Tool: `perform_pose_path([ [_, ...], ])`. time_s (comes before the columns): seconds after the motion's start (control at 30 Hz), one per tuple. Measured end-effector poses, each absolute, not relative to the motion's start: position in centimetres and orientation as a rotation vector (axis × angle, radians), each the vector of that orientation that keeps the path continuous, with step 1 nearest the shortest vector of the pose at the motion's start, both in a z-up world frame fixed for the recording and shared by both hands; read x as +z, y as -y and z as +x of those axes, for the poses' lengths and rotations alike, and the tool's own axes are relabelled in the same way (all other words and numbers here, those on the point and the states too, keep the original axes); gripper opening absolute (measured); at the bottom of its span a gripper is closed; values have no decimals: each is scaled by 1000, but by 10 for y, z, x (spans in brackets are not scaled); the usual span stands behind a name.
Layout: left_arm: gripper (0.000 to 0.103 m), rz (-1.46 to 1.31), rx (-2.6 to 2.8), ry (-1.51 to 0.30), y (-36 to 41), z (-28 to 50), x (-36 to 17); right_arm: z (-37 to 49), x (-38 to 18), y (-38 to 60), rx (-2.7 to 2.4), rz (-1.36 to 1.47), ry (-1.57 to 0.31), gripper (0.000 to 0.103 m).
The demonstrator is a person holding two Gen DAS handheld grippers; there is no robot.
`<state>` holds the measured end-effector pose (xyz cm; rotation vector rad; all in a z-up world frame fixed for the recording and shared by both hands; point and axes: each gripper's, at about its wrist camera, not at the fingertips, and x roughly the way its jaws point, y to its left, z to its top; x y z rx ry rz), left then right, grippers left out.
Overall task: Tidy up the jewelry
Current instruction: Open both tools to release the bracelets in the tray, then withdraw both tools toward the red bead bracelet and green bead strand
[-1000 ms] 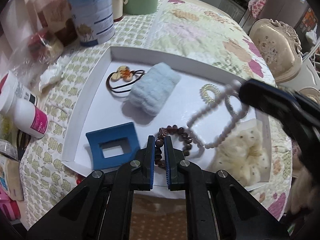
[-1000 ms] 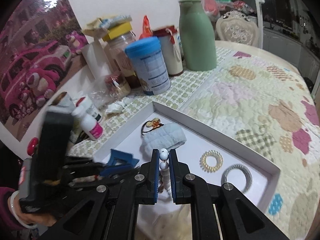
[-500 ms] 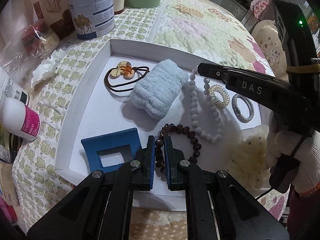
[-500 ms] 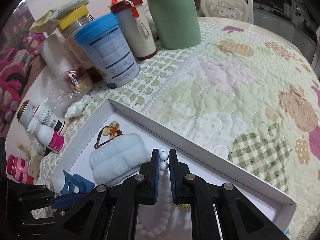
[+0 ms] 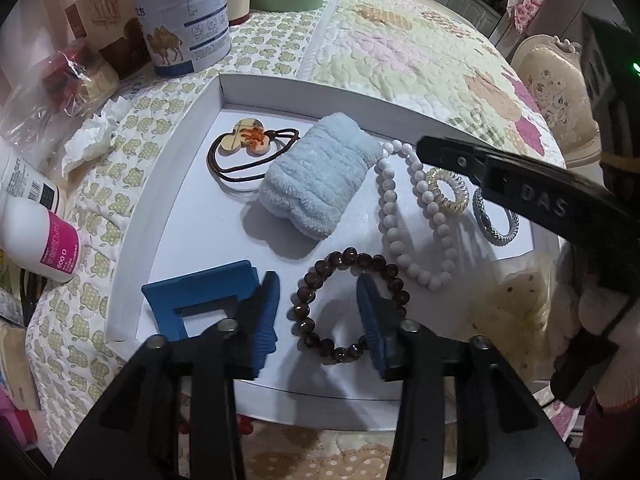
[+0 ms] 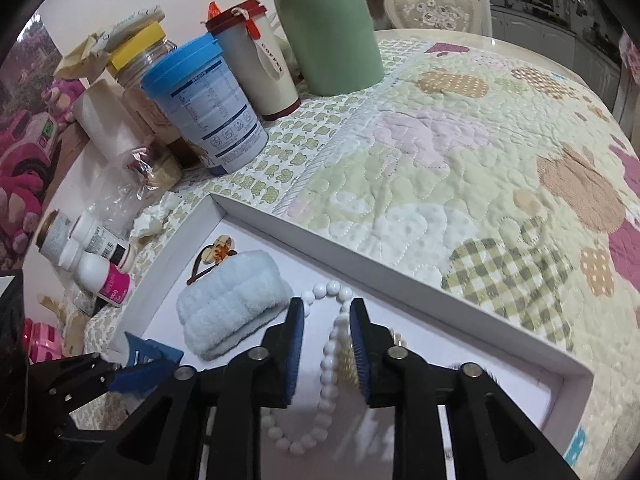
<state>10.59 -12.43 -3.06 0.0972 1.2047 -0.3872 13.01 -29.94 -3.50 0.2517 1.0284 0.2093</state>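
A white shallow tray (image 5: 172, 184) holds the jewelry. My left gripper (image 5: 318, 286) is open over a dark brown bead bracelet (image 5: 316, 300) that lies flat in the tray. My right gripper (image 6: 326, 308) is open over a white bead necklace (image 6: 326, 364) that lies in the tray; the necklace also shows in the left wrist view (image 5: 390, 216). A blue hair claw (image 5: 196, 296), a light blue fluffy band (image 5: 320, 178), a brown hair tie with a charm (image 5: 248, 140), a clear coil tie (image 5: 450, 190), a silver coil tie (image 5: 496, 224) and a cream scrunchie (image 5: 516, 308) also lie in it.
The tray (image 6: 360, 252) sits on a quilted tablecloth (image 6: 460, 128). Behind and left of it stand a blue-lidded tin (image 6: 208, 112), a coffee cup (image 6: 260, 68), a green jug (image 6: 328, 24), jars and small bottles (image 6: 108, 280). A crumpled tissue (image 5: 88, 140) lies left of the tray.
Both grippers have opened. The right one lowered the white necklace into the tray and let it go. The left one let go of the brown bracelet, which now lies flat.
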Motion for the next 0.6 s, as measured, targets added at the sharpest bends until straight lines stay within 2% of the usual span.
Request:
perform_pose_path([
  [0.4, 42, 121, -345, -1133, 117, 88, -8, 63, 19, 305, 138, 282, -927, 36],
  [0.53, 51, 117, -343, -1108, 113, 78, 2, 34, 31, 306, 112, 289, -907, 37],
  [0.6, 52, 116, -342, -1099, 111, 71, 7, 19, 34, 308, 97, 295, -901, 37],
])
